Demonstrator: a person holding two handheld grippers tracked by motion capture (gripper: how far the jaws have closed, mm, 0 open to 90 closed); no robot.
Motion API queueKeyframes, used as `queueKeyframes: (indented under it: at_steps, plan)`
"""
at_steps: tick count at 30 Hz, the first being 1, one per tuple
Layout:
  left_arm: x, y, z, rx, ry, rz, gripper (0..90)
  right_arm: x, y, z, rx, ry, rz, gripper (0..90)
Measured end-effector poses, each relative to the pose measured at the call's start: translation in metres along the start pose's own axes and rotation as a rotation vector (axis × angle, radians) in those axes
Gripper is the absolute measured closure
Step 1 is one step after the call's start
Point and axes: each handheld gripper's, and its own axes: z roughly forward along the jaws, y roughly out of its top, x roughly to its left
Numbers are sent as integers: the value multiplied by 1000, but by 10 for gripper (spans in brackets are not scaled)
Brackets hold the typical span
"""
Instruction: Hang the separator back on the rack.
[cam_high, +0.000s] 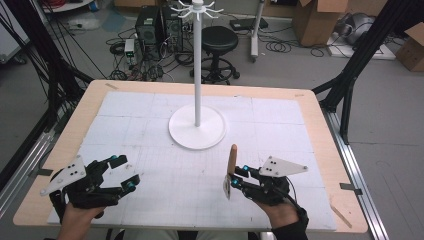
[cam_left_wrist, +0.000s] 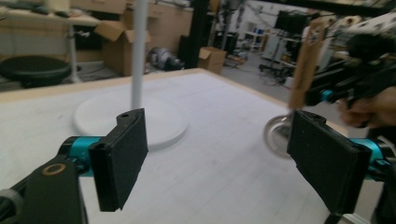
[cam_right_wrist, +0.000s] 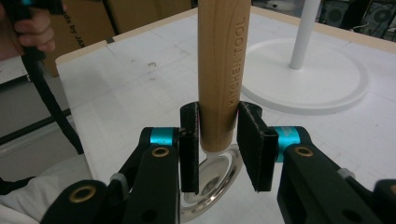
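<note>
My right gripper (cam_high: 233, 179) is shut on the lower end of a wooden-handled kitchen tool (cam_high: 232, 159) and holds it upright near the table's front right. In the right gripper view the pads (cam_right_wrist: 189, 144) press both sides of the handle (cam_right_wrist: 219, 56), and a round metal head (cam_right_wrist: 219, 184) hangs below the jaws. My left gripper (cam_high: 126, 172) hovers at the front left, open, with nothing between its pads (cam_left_wrist: 123, 154). From the left gripper view the tool's handle (cam_left_wrist: 303, 70) and its metal head (cam_left_wrist: 275, 135) appear at the right.
A white stand with a tall pole (cam_high: 197, 60) and a round base (cam_high: 197, 134) rises from the middle of the table's white mat (cam_high: 280, 120); hooks ring its top. A stool, boxes and cables sit on the floor beyond the far edge.
</note>
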Motion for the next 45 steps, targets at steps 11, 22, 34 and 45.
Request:
queueKeyframes:
  at_steps: [11, 22, 34, 45]
  plan:
    - [-41, 45, 87, 76, -240, 26, 274, 12, 12, 12, -6, 54, -2, 704]
    - [-59, 46, 138, 98, -291, 2, 309, 20, 15, 16, -11, 77, -4, 704]
    - [-63, 46, 146, 114, -338, -2, 538, 29, 20, 23, -6, 105, -27, 703]
    - [-62, 47, 143, 114, -329, 16, 674, 33, 23, 25, -1, 115, -32, 704]
